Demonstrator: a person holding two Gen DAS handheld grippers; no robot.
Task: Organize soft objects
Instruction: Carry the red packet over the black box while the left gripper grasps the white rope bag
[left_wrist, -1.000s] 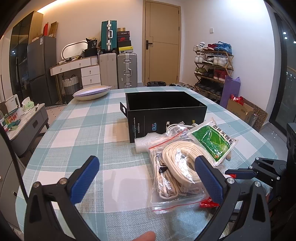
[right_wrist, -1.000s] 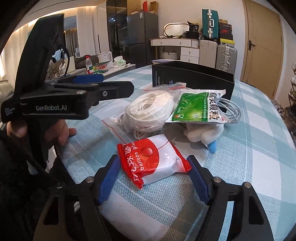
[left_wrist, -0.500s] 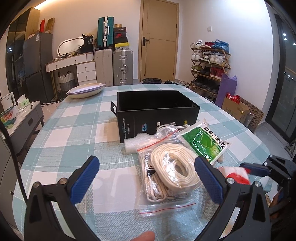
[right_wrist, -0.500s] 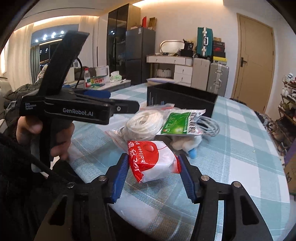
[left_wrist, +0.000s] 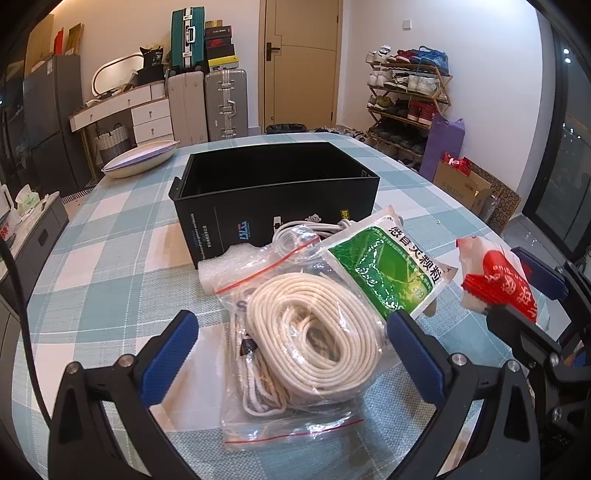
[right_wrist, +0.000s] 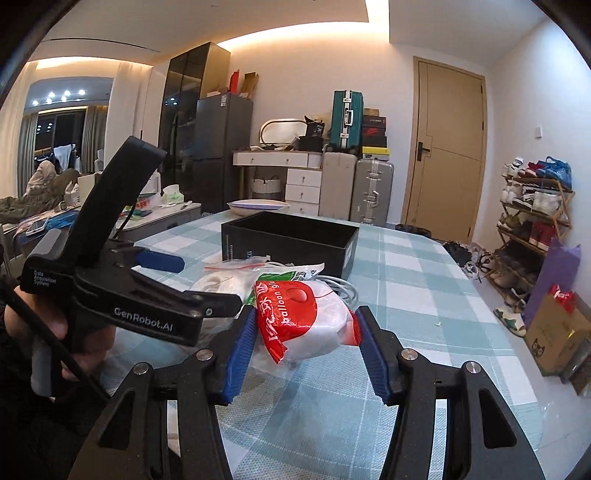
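My right gripper (right_wrist: 304, 349) is shut on a red and white balloon packet (right_wrist: 301, 319) and holds it above the checked table (right_wrist: 399, 295); the same packet (left_wrist: 498, 280) shows at the right edge of the left wrist view. My left gripper (left_wrist: 291, 354) is open, its blue pads either side of a clear zip bag of coiled white rope (left_wrist: 314, 339) that lies on the cloth. Just beyond lie a green and white sachet (left_wrist: 391, 269), a white foam roll (left_wrist: 225, 267) and a white cable (left_wrist: 306, 229). Behind them stands an open black box (left_wrist: 277, 192).
A shallow white bowl (left_wrist: 138, 160) sits at the table's far left. The left gripper's black body (right_wrist: 122, 284), held by a hand, fills the left of the right wrist view. Suitcases, drawers and a shoe rack line the walls beyond the table.
The right gripper closed on the balloon packet and lifted it off the table, tilting upward. The left gripper moved forward, closer over the rope bag.
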